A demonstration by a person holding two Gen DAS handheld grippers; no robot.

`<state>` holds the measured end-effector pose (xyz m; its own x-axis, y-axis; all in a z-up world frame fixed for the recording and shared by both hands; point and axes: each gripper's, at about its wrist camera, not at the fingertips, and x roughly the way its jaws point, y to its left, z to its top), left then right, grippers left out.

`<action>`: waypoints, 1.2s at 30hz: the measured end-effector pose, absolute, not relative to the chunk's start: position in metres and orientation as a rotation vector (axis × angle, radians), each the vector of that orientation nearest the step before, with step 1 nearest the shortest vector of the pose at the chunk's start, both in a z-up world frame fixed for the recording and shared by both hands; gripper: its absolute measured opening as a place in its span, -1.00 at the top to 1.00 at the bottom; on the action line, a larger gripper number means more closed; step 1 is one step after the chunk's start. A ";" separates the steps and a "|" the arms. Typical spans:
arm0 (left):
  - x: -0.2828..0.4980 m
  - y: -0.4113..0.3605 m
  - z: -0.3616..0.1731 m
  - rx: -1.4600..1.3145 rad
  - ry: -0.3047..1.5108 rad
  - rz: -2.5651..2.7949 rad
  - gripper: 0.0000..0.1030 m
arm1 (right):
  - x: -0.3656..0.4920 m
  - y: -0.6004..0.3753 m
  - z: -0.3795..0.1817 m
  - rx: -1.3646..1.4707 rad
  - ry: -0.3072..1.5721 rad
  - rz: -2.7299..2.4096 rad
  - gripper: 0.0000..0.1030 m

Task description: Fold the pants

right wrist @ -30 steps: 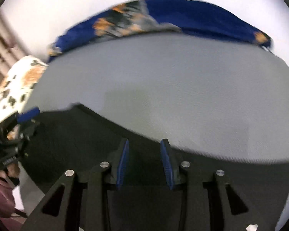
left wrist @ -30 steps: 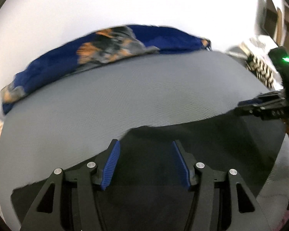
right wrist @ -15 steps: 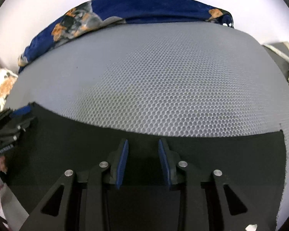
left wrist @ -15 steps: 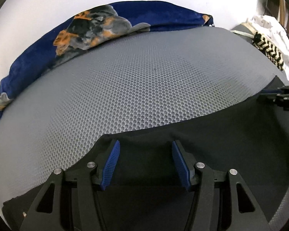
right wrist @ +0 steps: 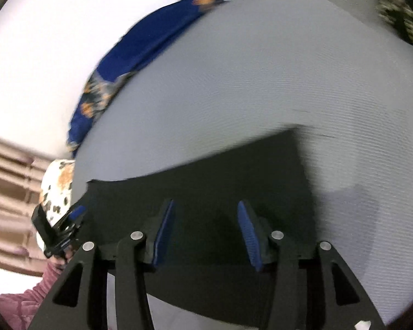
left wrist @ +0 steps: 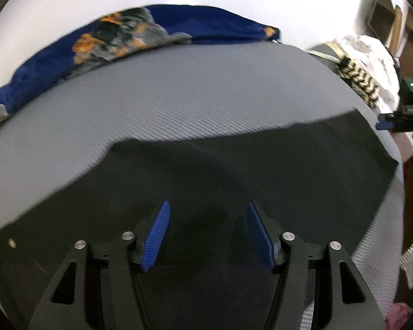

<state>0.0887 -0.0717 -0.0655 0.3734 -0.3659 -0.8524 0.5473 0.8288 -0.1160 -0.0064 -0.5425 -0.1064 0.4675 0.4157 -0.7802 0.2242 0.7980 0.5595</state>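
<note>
The black pants lie flat on a grey mesh surface. My left gripper hovers over them, open, and its blue pads stand well apart with nothing pinched. At the right edge of the left wrist view, my right gripper hangs just past the pants' corner. In the right wrist view, which is motion-blurred, my right gripper is over the pants. Its jaws are opening, and only flat cloth lies beneath them. My left gripper shows at the pants' left edge.
A dark blue blanket with orange print lies along the far edge by the white wall. A black-and-white patterned cloth sits at the right. A spotted white pillow and a striped curtain are at the left. A pink sleeve is near.
The right gripper swept sideways and rolled, so its view is now tilted, and its jaws spread wider. The left gripper drew back, so more black cloth lies ahead of it.
</note>
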 end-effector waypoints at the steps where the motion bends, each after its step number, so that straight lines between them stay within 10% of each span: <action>1: 0.084 -0.077 -0.066 0.202 1.041 -0.595 -0.16 | -0.011 -0.552 -0.108 0.674 1.111 0.119 0.12; 12: 0.078 -0.113 -0.078 0.193 1.102 -0.605 -0.16 | -0.046 -0.596 -0.146 0.765 1.120 0.172 0.13; 23: 0.077 -0.118 -0.094 0.243 1.100 -0.589 -0.22 | -0.022 -0.570 -0.173 0.886 1.064 0.353 0.83; 36: 0.088 -0.086 -0.070 0.128 1.016 -0.494 -0.26 | -0.028 -0.514 -0.116 0.865 0.992 0.178 0.86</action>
